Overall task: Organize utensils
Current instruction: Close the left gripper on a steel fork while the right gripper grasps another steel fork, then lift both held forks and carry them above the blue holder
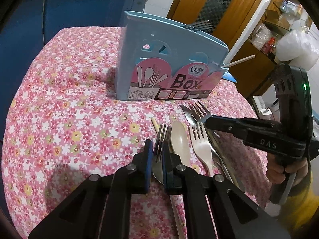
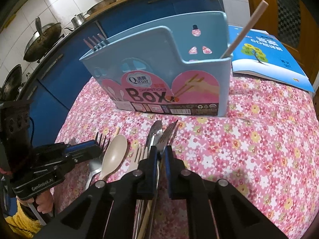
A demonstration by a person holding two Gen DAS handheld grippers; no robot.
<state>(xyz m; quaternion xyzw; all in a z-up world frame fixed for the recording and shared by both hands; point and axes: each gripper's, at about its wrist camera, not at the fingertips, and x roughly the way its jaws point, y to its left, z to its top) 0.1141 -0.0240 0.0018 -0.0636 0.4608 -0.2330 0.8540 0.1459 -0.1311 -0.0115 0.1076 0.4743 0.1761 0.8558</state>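
Notably, both claws gripped forks: left gripper point(image 1: 157, 155) a fork point(image 1: 162, 137), right gripper point(image 2: 160, 155) another point(image 2: 167, 134); box point(image 1: 169, 63) stood beyond, handles running near-to-far.

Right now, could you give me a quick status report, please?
Left gripper shut on steel fork. Right gripper shut on second steel fork. Blue plastic chopsticks box unobstructed.

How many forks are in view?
4: a silver metal fork in the light blue plastic box; a second metal fork in the left tool; a beige plastic fork lying mid-pile; a third metal fork in the right tool. Others may hide.
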